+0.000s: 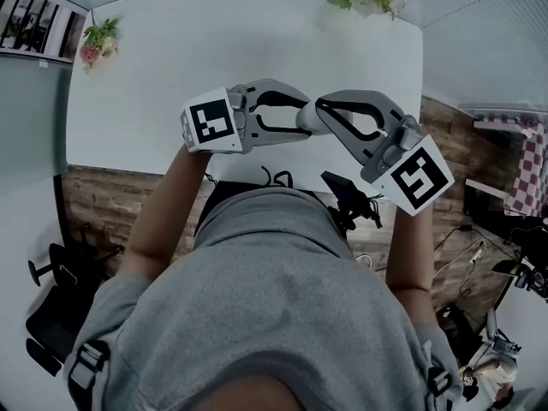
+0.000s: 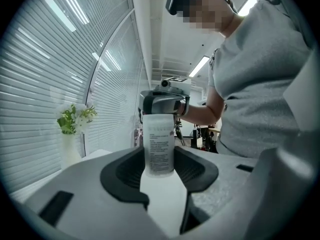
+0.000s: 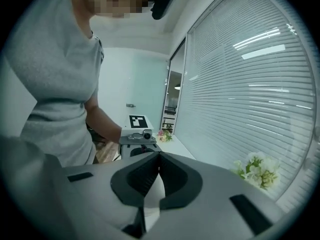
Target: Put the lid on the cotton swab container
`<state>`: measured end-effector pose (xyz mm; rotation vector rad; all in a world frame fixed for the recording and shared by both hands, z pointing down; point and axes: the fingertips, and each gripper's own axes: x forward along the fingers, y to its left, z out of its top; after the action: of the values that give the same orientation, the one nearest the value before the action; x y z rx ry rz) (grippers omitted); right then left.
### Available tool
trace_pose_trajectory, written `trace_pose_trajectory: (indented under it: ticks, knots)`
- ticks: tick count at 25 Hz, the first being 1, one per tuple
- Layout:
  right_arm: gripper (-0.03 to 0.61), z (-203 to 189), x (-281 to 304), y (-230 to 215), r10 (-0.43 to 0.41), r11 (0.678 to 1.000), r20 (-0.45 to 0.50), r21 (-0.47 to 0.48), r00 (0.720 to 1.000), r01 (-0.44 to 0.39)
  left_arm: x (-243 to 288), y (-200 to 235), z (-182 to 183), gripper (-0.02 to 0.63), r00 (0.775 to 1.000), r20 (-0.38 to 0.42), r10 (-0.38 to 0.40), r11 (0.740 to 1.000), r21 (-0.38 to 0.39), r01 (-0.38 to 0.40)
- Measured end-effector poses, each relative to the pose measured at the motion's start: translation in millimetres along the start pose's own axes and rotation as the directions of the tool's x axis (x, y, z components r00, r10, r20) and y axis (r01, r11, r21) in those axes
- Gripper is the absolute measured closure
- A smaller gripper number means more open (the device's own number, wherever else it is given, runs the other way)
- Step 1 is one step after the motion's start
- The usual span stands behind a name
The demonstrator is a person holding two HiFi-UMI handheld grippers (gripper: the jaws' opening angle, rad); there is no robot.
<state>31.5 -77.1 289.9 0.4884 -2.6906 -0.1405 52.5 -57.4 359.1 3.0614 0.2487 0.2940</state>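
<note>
Slatted blinds (image 2: 40, 84) line one wall of the room. A wide white bench (image 1: 257, 50) stands on a wood-plank floor (image 1: 111, 195). The person's grey shirt (image 1: 274, 298) fills the near part of the head view, and a black chair (image 1: 51, 315) sits on the floor at the near left.

On the bench, a vase of white flowers (image 2: 74, 134) stands at the far right, and a small bunch of pink flowers (image 1: 98, 37) stands at the far left edge.

Both tools are held up above the near part of the bench, in front of the chest, with their tips meeting. The left hand-held gripper (image 2: 160, 156) is clenched on the cotton swab container (image 2: 159, 144), with its dark pads pressing on both sides of the lower half. The container is an upright, milky white tube with a block of small print on its side. Its wall is too cloudy to tell what is inside.

The right hand-held gripper (image 3: 157, 171) sits right at the top of the container. Its jaws are drawn close together and grasp a small, rounded white piece that appears to be the lid (image 3: 152, 194). In the left gripper view, this gripper hides the mouth of the container, so I cannot tell whether the lid is already seated.
</note>
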Motion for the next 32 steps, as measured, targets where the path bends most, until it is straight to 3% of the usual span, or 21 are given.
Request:
trace_pose_trajectory:
  ticks: [16, 26, 32]
  knots:
    - [0.553, 0, -24, -27, -0.106, 0.985, 0.077, 0.145, 0.991, 0.094, -11, 4, 3, 0.434, 0.999, 0.037, 0.039, 0.999, 0.016, -0.039]
    - [0.552, -16, -38, -33, -0.156, 0.971, 0.077, 0.197, 0.985, 0.138, -33, 19, 9, 0.434, 0.988, 0.076, 0.136, 0.99, 0.03, -0.138]
    - [0.554, -30, -45, -42, -0.228, 0.94, 0.059, 0.272, 0.972, 0.204, -41, 25, 10, 0.434, 0.978, 0.069, 0.195, 0.977, 0.069, -0.2]
